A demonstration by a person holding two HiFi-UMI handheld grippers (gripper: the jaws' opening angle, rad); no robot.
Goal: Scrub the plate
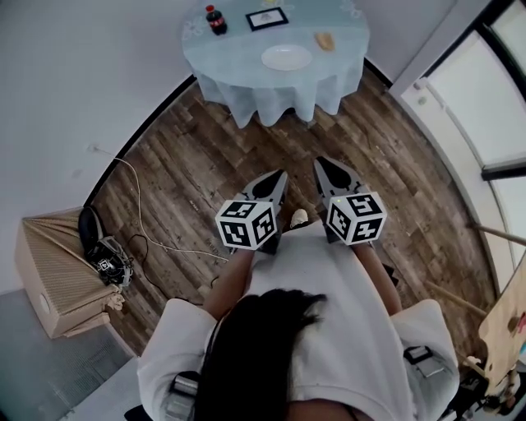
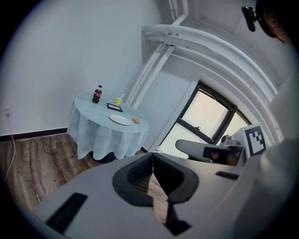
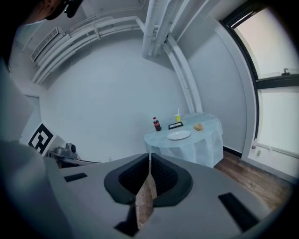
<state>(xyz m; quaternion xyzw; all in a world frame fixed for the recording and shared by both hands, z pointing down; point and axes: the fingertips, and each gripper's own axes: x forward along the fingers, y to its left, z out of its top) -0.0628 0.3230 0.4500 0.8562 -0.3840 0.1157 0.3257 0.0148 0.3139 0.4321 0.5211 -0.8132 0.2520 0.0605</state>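
Observation:
A white oval plate point(image 1: 287, 57) lies on a round table point(image 1: 238, 82) under a pale blue cloth, far ahead of me. A tan sponge point(image 1: 326, 40) rests to its right. The plate point(image 2: 121, 119) and sponge point(image 2: 136, 120) also show in the left gripper view, and the plate point(image 3: 179, 135) and sponge point(image 3: 198, 126) in the right gripper view. My left gripper point(image 1: 276, 182) and right gripper point(image 1: 329, 168) are held side by side over the wooden floor, well short of the table. Both are shut with nothing between their jaws point(image 2: 152, 156) point(image 3: 149, 158).
A cola bottle point(image 1: 216, 20), a black-framed card point(image 1: 267, 18) and a yellow cup point(image 2: 118, 100) stand on the table behind the plate. A cardboard box point(image 1: 57, 271) with cables and a white cord point(image 1: 140, 205) sits at the left wall. Windows point(image 1: 485, 99) run along the right.

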